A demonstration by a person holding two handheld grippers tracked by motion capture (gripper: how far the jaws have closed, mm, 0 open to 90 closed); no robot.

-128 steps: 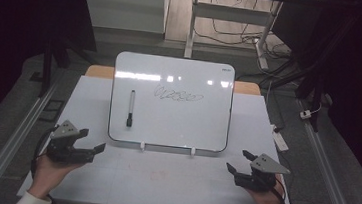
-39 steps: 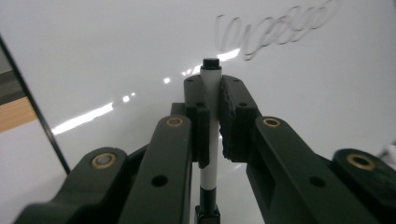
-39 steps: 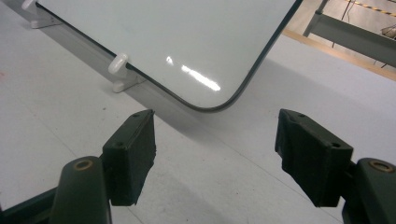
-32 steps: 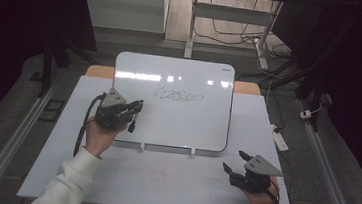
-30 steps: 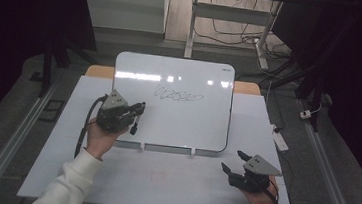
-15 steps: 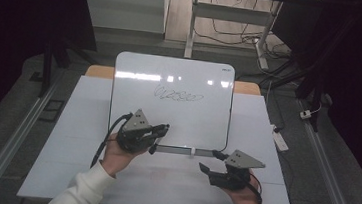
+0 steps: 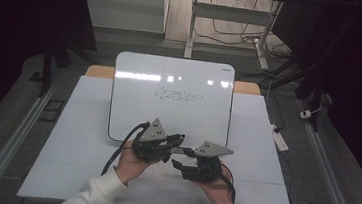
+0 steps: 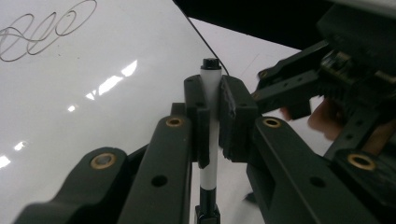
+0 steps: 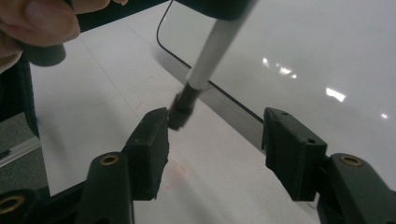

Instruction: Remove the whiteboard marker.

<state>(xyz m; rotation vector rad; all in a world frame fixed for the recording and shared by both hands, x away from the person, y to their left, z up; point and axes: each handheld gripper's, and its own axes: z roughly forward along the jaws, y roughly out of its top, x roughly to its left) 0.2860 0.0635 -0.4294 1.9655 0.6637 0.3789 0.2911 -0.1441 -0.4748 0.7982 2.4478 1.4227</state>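
My left gripper [image 8: 212,116] is clamped on the marker [image 8: 211,86], at the whiteboard's [image 7: 171,81] six o'clock edge. My right gripper [image 9: 215,140], jaws closing but apart, brackets its black cap [image 9: 180,109].

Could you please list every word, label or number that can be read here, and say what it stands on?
Whiteboard, handwritten scribble: loops, not readable as letters.
Whiteboard, small dark mark at its top right corner: too small to read.
Marker in the left gripper: no print visible.
Nothing else bears text.
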